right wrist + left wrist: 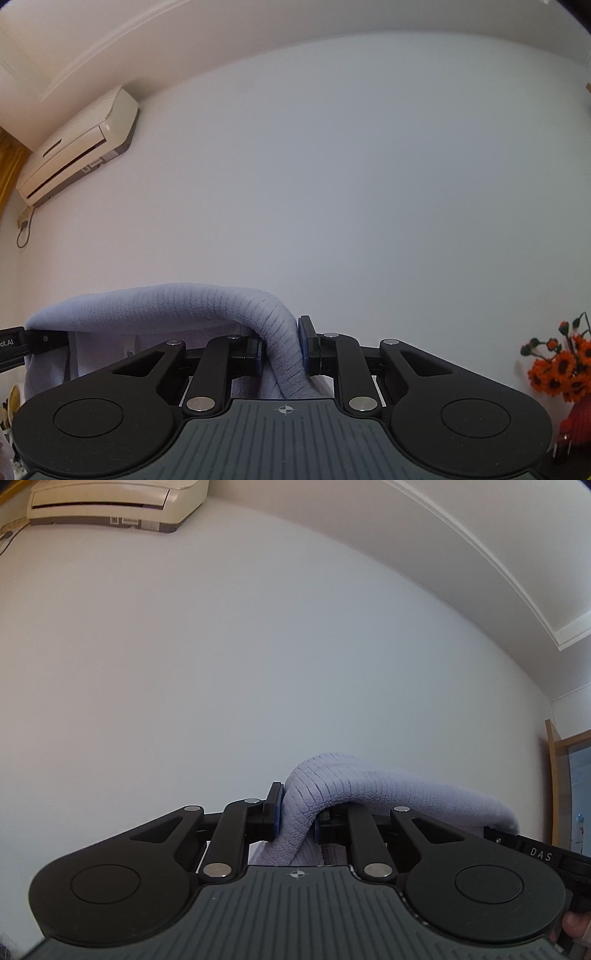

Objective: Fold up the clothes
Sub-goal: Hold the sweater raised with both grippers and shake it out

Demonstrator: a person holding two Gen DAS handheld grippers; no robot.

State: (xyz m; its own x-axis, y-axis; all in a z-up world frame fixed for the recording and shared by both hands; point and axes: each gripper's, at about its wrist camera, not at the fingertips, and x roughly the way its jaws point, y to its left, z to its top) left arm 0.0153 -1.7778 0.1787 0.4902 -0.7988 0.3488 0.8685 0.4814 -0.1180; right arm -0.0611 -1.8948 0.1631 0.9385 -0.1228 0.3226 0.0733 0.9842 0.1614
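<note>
Lavender garment [317, 794] clamped between left gripper [295, 819] and right gripper [282, 350].

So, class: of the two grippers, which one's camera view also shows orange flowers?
The right gripper: orange flowers show at its view's right edge; the left gripper's view has none.

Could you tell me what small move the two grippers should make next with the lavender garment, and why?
Probably lower both together toward a surface: the left gripper and right gripper each pinch the lavender garment, which spans between them up in the air.
</note>
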